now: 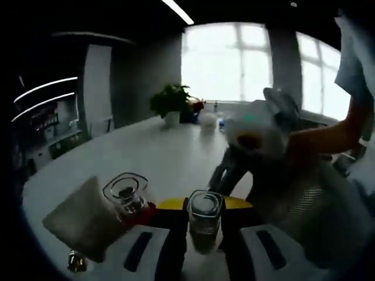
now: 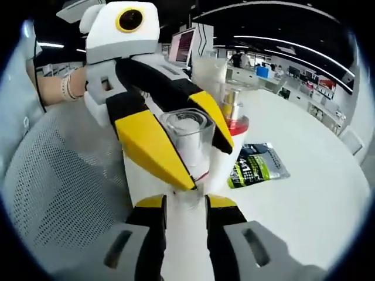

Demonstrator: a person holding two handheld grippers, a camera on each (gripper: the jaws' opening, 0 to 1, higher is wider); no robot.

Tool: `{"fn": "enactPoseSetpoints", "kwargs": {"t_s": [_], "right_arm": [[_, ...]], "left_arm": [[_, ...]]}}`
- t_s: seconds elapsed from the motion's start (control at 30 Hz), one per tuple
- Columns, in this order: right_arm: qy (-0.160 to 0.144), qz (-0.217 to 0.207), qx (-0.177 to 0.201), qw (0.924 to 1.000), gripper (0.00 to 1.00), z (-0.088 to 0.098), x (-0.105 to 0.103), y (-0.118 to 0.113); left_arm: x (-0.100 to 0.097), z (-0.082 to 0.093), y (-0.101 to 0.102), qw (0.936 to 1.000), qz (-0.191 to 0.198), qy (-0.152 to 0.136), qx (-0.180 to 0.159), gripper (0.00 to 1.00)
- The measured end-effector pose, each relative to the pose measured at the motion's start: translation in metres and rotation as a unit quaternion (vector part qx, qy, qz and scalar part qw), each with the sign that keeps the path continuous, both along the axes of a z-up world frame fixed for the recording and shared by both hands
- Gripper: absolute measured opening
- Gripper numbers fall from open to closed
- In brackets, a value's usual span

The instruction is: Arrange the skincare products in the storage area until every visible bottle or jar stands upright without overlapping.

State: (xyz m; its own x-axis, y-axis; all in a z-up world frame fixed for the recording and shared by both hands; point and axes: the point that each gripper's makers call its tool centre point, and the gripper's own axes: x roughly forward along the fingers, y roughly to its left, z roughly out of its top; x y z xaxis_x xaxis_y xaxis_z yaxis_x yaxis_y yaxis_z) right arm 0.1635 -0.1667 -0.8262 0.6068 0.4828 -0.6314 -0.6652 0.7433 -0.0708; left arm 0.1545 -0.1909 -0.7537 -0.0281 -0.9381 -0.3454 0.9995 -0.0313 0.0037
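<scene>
Over the white worktop (image 1: 158, 152): left hand-held gripper (image 1: 204, 234) clamped on clear jar (image 1: 204, 219); right hand-held gripper (image 2: 184, 205) jaws narrowly apart beneath it. Second jar (image 1: 126, 196) upright nearby; placement pending.

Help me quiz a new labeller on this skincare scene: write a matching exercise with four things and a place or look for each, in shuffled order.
Things:
1. clear bottle
2. sachet
3. potted plant
4. pump bottle

Descriptions:
A. green and black, lying flat on the table
B. between the yellow jaws of the left gripper
C. metal top, red band
D. far end of the table, by the window

Pairs: 1-B, 2-A, 3-D, 4-C
</scene>
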Motion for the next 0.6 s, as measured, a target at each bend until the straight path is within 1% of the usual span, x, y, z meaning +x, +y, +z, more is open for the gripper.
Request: {"fn": "enactPoseSetpoints", "kwargs": {"t_s": [0.17,0.23,0.33,0.4,0.43,0.53,0.6], "right_arm": [[-0.005,-0.004,-0.001,1.0,0.25,0.002,0.001,-0.003],[-0.002,0.0,0.0,1.0,0.22,0.0,0.0,-0.002],[0.003,0.009,-0.023,0.9997,0.22,-0.007,-0.001,-0.003],[0.006,0.011,-0.024,0.9996,0.21,-0.007,-0.002,-0.003],[0.007,0.011,-0.024,0.9996,0.21,-0.008,-0.002,-0.003],[0.011,0.012,-0.03,0.9994,0.21,-0.01,-0.002,-0.004],[0.009,0.011,-0.035,0.9993,0.21,-0.01,-0.002,-0.006]], "left_arm": [[-0.003,-0.01,-0.003,1.0,-0.002,0.0,0.005,0.18],[-0.001,-0.013,-0.004,1.0,0.001,0.003,0.008,0.18],[0.001,-0.018,-0.004,0.9998,0.002,0.011,0.015,0.18],[0.001,-0.02,-0.004,0.9998,0.003,0.01,0.018,0.18],[0.002,-0.019,-0.005,0.9999,0.003,0.002,0.015,0.18],[0.001,-0.02,-0.006,0.9999,0.003,0.001,0.014,0.18],[0.001,-0.02,-0.006,0.9999,0.003,-0.003,0.015,0.18]]}}
